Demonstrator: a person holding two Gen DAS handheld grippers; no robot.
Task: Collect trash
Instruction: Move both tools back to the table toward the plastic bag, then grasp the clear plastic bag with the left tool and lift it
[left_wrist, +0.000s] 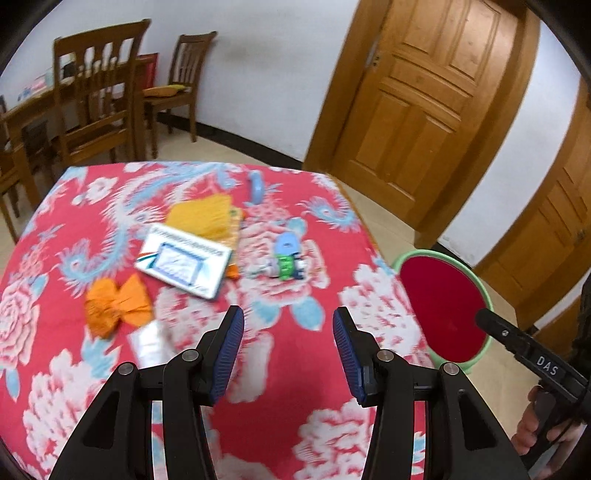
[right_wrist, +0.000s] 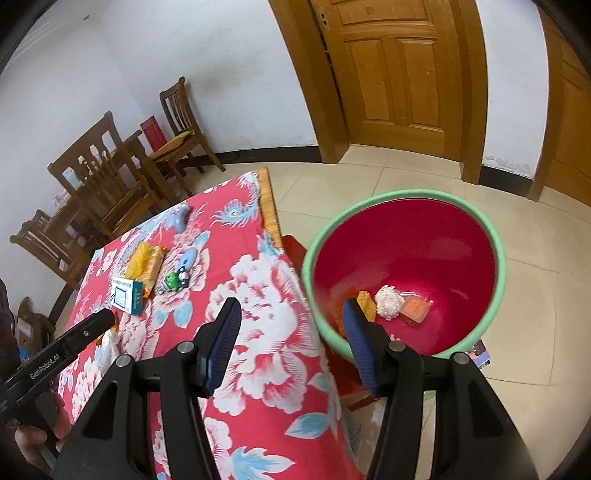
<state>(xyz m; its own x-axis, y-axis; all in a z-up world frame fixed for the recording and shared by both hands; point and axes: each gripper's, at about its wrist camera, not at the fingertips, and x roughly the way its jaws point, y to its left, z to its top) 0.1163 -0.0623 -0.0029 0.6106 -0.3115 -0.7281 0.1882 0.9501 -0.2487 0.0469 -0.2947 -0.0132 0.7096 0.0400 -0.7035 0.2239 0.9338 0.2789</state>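
Trash lay on the table (left_wrist: 280, 373), centre-left of frame; some sat in the bin (right_wrist: 496, 258). Both the left gripper (left_wrist: 289, 325) and right gripper (right_wrist: 291, 315) were open, empty. Next: approach the orange wrapper (left_wrist: 116, 304).

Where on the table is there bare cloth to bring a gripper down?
Bare cloth lies in front of the left gripper, nearer than the toy, and along the edge beside the bin. Crowded: the card box, yellow packet and orange wrapper cluster left of centre.

Blurred clear wrapper (left_wrist: 149, 343), contents unreadable
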